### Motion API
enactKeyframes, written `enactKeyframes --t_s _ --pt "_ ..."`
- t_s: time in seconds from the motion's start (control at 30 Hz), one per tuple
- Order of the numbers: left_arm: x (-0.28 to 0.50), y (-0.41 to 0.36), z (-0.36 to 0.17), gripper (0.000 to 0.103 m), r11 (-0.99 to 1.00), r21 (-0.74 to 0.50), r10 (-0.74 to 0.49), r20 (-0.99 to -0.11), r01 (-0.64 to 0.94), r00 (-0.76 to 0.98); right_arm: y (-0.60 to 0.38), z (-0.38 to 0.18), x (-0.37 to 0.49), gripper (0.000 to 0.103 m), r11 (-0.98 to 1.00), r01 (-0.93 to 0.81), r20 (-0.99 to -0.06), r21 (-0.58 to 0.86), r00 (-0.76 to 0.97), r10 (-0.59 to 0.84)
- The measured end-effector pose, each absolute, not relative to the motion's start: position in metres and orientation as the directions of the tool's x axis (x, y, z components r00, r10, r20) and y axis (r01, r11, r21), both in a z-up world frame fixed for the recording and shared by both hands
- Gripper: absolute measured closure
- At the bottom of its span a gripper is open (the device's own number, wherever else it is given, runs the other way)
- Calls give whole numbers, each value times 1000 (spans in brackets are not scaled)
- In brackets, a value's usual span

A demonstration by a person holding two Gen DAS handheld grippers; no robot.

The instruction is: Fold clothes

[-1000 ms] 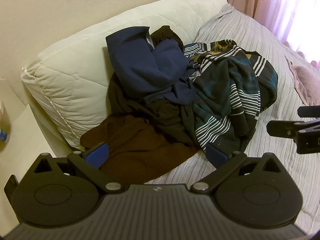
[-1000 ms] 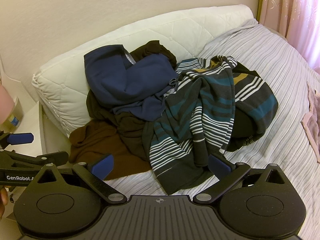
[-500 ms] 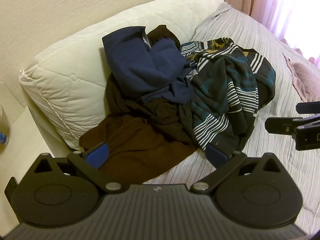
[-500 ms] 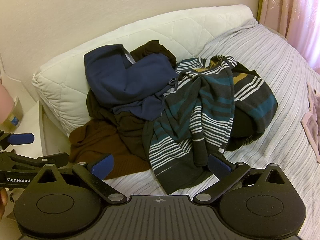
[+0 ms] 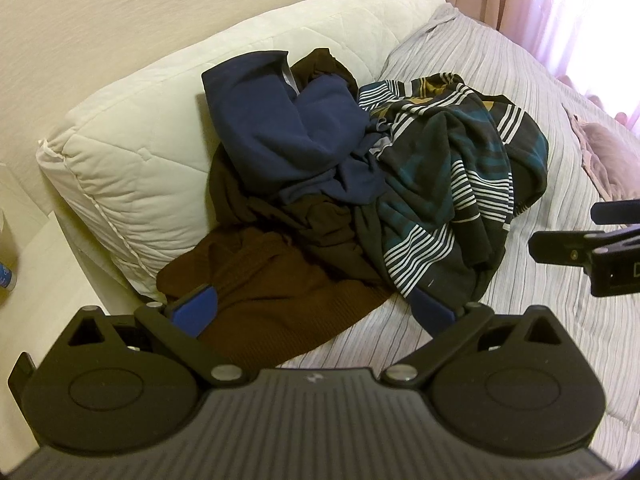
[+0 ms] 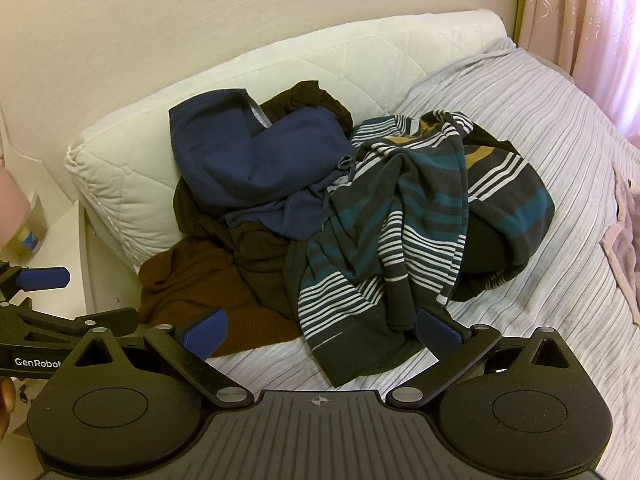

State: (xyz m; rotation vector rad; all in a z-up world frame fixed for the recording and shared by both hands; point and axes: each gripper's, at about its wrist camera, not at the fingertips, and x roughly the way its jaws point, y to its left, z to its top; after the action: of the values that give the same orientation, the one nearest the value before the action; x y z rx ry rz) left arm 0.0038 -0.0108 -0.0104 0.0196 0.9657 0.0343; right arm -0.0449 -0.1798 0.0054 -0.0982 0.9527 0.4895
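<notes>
Clothes pile [image 5: 360, 200] lies crumpled at bed's [image 6: 540, 120] head edge vs pillow [image 5: 140, 152]. We've only crept closer w/ left gripper [image 5: 316, 312]; right gripper [image 6: 320, 330] unmoved, both jaws apart, nothing held, none folded.

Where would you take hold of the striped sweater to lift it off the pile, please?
Grip the striped sweater by its plain dark hem, coming from the near bed edge: that edge lies flat and free on the sheet, nearest the open right gripper.

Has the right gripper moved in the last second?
No. The right gripper frames the striped sweater and white pillow exactly as before.
</notes>
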Motion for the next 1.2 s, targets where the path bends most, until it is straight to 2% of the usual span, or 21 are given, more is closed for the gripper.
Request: enactKeyframes --t_s 0.9,1.2 --pt "2 -14 -9 1 999 42 50 -825 -27 564 -183 8 -43 0 875 -462 -804 141 463 374" --pt "6 -4 -11 1 993 54 103 -823 -102 559 -178 3 -20 0 827 -553 -791 103 459 406"
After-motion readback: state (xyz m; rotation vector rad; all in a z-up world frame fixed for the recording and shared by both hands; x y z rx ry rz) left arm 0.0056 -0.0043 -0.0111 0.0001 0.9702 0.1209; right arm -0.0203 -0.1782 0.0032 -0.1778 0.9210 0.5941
